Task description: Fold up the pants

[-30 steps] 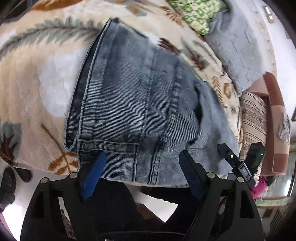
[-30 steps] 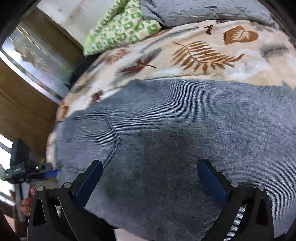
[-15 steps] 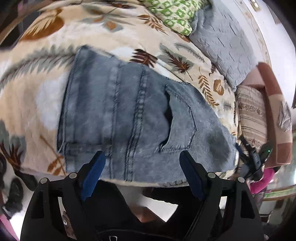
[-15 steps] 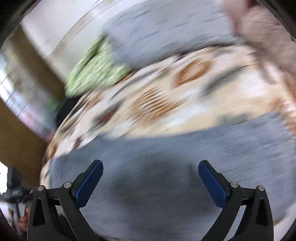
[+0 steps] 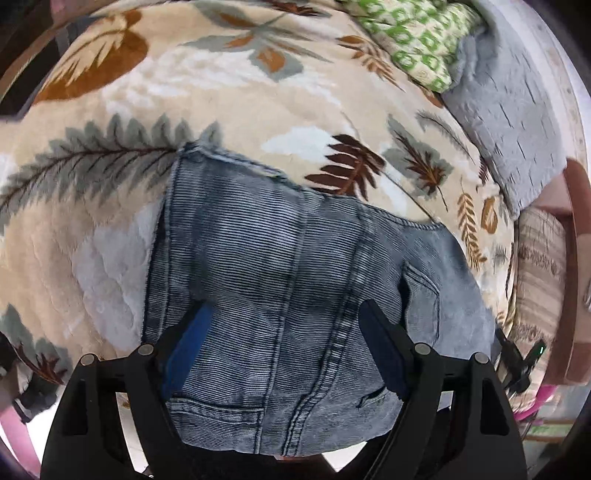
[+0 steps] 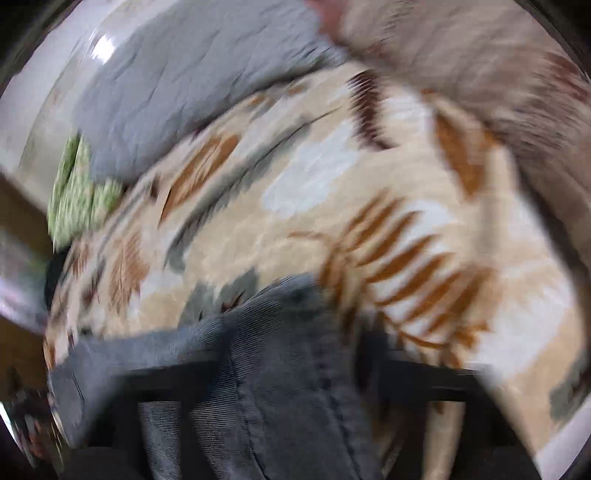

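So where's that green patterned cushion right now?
In the left wrist view the green patterned cushion lies at the top right, on the leaf-print blanket, right beside the grey pillow and well beyond the jeans.

A leaf-print blanket (image 5: 229,92) covers the bed (beige), with a green-patterned cushion (image 5: 410,37) beside a grey quilt (image 5: 517,110).

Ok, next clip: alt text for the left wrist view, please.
Folded blue-grey denim pants lie on a beige leaf-print blanket, seen from above through a fisheye. The left claw hangs open over them, its blue-padded fingers spread either side of the seams. A green patterned cushion and a grey quilt sit at the far edge.
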